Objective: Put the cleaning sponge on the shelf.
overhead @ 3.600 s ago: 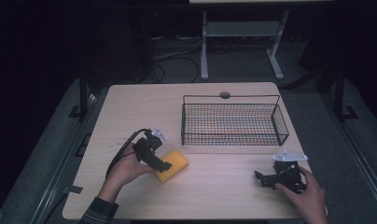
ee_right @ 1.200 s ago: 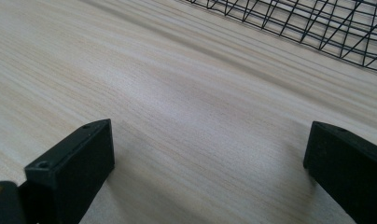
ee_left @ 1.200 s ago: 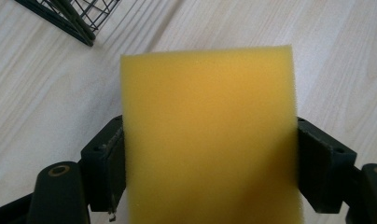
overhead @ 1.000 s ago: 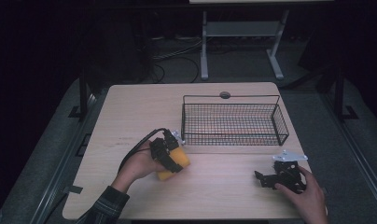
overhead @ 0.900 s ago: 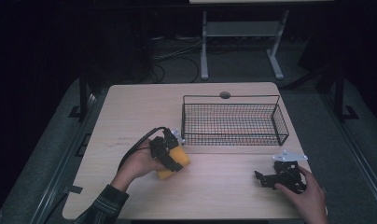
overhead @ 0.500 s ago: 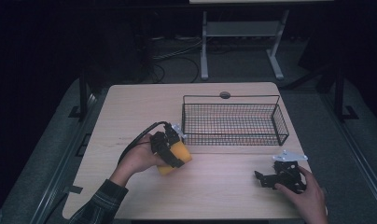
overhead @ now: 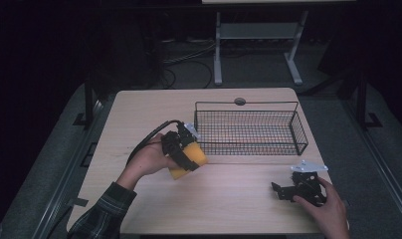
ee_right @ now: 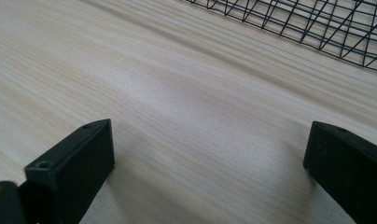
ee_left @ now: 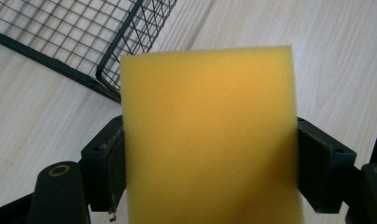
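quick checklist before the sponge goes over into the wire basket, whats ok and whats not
1. Grip: the left tongs are shut on the yellow sponge, a jaw pressed to each side. Ok.
2. Sponge off the table: in the high view it looks lifted, but the gap underneath isn't plain. Cannot tell.
3. Basket free to take it: no object shows through the mesh. Ok.
4. Sponge above the basket rim: it sits beside the basket's near left corner, not over it yet. Not ok.
5. Right tongs out of the way: open, low over the table near its right front edge, apart from the basket. Ok.
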